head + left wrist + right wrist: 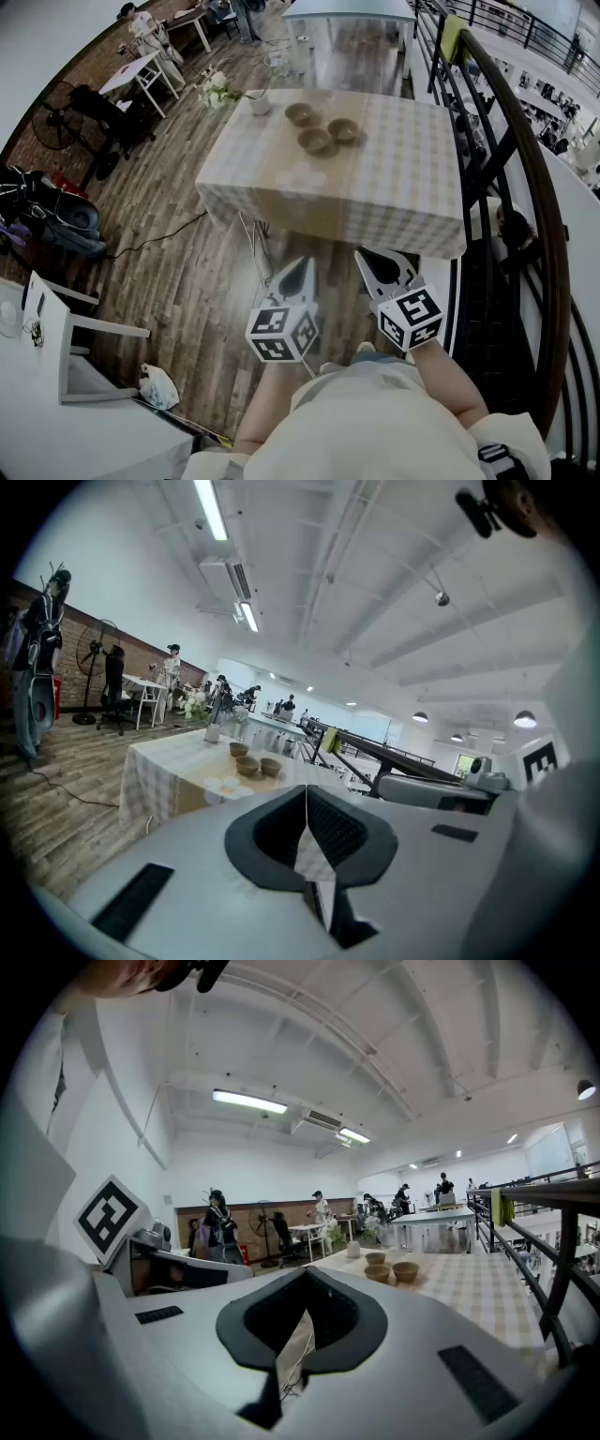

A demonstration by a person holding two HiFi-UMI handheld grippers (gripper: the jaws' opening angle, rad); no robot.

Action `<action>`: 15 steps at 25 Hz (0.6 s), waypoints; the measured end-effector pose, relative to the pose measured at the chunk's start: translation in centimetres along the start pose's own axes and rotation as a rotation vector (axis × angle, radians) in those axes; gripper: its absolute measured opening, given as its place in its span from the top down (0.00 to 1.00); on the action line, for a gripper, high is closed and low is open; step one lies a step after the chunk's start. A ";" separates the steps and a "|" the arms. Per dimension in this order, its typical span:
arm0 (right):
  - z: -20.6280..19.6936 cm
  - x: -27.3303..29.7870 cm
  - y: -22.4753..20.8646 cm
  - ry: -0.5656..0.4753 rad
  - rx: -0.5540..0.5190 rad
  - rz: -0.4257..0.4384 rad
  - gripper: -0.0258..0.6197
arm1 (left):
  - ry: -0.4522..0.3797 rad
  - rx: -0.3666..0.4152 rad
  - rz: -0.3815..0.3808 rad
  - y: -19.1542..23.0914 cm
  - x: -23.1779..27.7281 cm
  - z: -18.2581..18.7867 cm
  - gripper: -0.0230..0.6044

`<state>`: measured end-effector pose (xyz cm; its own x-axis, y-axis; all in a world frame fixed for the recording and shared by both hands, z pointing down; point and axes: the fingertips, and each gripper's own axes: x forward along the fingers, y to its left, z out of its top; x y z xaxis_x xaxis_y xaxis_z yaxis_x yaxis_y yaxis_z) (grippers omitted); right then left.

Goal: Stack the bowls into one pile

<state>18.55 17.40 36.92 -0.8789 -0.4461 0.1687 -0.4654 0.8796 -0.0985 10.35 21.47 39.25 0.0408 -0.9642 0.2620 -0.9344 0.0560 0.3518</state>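
The step in hand looks to be the approach: both grippers hang over the floor, well short of the table [403,187], and no stacking has begun. The left gripper [300,267] has its jaws pressed together on nothing, and the right gripper [366,259] is likewise closed and empty. The 3 bowls sit close together but unstacked on the table's far half: the far bowl [301,113], the near bowl [317,141] and the right bowl [343,129]. To do this well, step up to the table edge first, spread 1 gripper's jaws before they reach a rim, and pinch 1 bowl's wall, keeping clear of the white cup [260,103] nearby.
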 end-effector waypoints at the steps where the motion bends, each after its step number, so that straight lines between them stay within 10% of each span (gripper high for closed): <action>1: 0.0 -0.3 0.0 0.000 -0.004 0.005 0.96 | 0.002 -0.003 0.002 -0.2 -0.1 -0.2 0.95; 15: -0.1 -3.4 -1.3 -0.002 -0.015 0.101 0.96 | -0.027 -0.014 0.063 -3.8 0.0 -1.5 0.95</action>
<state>22.20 17.78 36.56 -0.9216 -0.3553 0.1562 -0.3726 0.9225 -0.1003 14.44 21.62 39.29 -0.0276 -0.9654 0.2595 -0.9299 0.1200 0.3477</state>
